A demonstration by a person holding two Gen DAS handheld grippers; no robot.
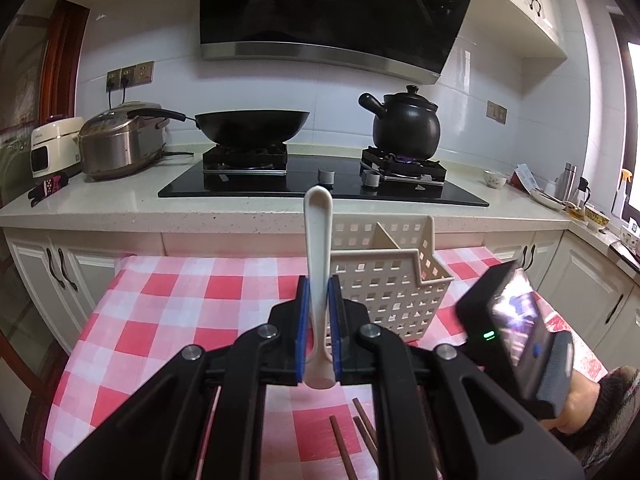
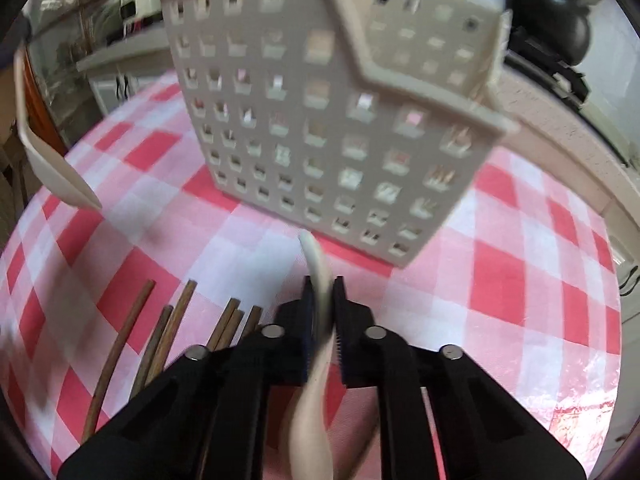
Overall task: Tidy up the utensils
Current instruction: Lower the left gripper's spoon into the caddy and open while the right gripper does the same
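In the left wrist view my left gripper (image 1: 319, 292) is shut on a white spoon (image 1: 318, 240) that stands upright between the blue pads. Just behind and to the right of it stands a cream perforated basket (image 1: 392, 280) with a divider. My right gripper (image 2: 322, 284) is shut on a second white spoon (image 2: 316, 256), blurred, its tip pointing toward the basket (image 2: 320, 120). Several brown chopsticks (image 2: 176, 332) lie on the cloth to its left; their ends also show as chopsticks (image 1: 344, 448) under the left gripper. The left gripper's spoon (image 2: 48, 160) shows at the far left edge.
A red and white checked tablecloth (image 1: 180, 312) covers the table. Behind it run a counter (image 1: 120, 208) and a gas hob with a wok (image 1: 252, 124) and a black clay pot (image 1: 406, 124) over a lit flame. The right tool's housing (image 1: 516, 328) and a hand (image 1: 580, 404) are at the right.
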